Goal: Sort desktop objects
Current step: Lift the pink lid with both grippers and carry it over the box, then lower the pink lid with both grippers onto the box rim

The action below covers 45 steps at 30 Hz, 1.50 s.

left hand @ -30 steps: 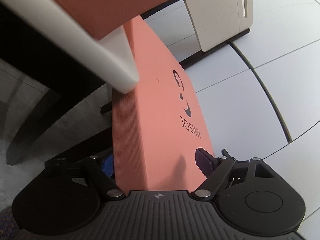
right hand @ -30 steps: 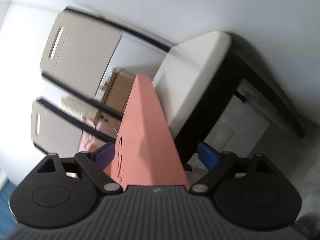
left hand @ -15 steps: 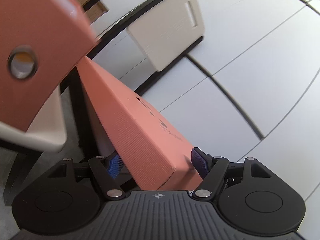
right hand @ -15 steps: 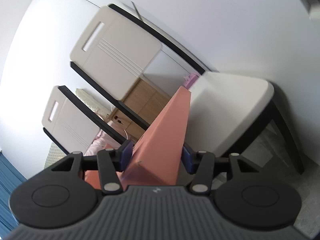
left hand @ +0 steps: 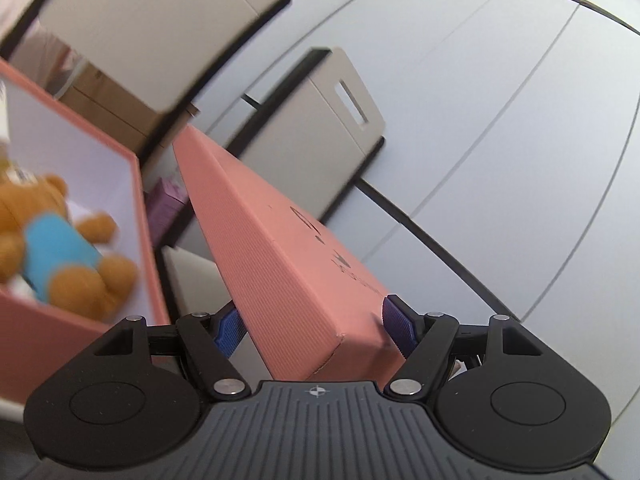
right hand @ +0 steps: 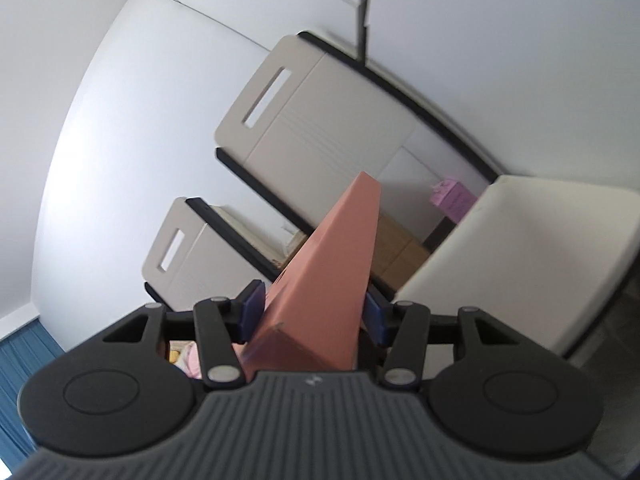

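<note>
A white wall (left hand: 500,120) with thin panel seams fills the background of both wrist views. Against it stand two beige chairs, each with a slot in its back (right hand: 320,120); they are tilted in frame and partly blurred. A cream tabletop (right hand: 520,256) on a dark frame shows at the right of the right wrist view.

The salmon-pink box lid (left hand: 288,256), ribbed and printed with dark lettering, is held in the air, well clear of the tabletop. The left gripper (left hand: 310,326) is clamped on one end of it, and the right gripper (right hand: 312,314) is clenched on the lid (right hand: 332,272) too, blue pads pressed to both faces.

At the left edge of the left view sits the open pink box (left hand: 136,216), white inside. A brown teddy bear (left hand: 60,248) in a blue shirt lies in it, blurred.
</note>
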{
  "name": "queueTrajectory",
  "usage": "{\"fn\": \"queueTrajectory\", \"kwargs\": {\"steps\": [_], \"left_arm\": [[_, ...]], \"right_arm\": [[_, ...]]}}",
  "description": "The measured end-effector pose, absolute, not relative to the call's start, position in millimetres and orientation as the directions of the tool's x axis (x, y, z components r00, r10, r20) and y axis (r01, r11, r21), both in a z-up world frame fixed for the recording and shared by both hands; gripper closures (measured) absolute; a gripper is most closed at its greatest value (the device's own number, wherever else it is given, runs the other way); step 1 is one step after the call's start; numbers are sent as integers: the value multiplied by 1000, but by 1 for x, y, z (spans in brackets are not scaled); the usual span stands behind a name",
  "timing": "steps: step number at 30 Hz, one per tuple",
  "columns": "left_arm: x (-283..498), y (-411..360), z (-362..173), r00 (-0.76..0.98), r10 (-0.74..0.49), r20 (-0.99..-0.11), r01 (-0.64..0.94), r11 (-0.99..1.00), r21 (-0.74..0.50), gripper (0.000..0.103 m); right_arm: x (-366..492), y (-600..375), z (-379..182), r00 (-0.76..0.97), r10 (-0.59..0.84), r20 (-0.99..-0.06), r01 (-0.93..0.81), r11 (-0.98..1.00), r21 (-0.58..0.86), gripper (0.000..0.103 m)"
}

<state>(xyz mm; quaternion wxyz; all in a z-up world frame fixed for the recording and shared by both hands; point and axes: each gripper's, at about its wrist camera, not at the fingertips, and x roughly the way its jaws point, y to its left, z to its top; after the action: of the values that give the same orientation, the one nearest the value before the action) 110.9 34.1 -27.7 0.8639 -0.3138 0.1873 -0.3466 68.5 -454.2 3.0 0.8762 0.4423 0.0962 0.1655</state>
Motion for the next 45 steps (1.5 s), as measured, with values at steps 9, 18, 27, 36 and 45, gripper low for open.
{"fn": "queueTrajectory", "kwargs": {"steps": [9,18,27,36,45], "left_arm": [[118,116,-1,847,-531,-35,314,552,-773,28],[102,204,-1,944,-304,-125,103,635,-766,28],[110,225,-23,953,-246,-176,2,586,-811,26],[103,207,-20,953,-218,-211,-31,623,-781,20],[86,188,-15,967,-115,-225,-89,680,-728,17]], "right_arm": [[130,-341,15,872,487,-52,-242,521,818,50],[173,-238,1,817,568,-102,-261,520,813,50],[192,-201,-17,826,551,-121,-251,550,796,49],[197,-205,-40,827,541,-154,-222,564,795,41],[202,-204,-30,816,557,-154,-324,662,676,6]]}}
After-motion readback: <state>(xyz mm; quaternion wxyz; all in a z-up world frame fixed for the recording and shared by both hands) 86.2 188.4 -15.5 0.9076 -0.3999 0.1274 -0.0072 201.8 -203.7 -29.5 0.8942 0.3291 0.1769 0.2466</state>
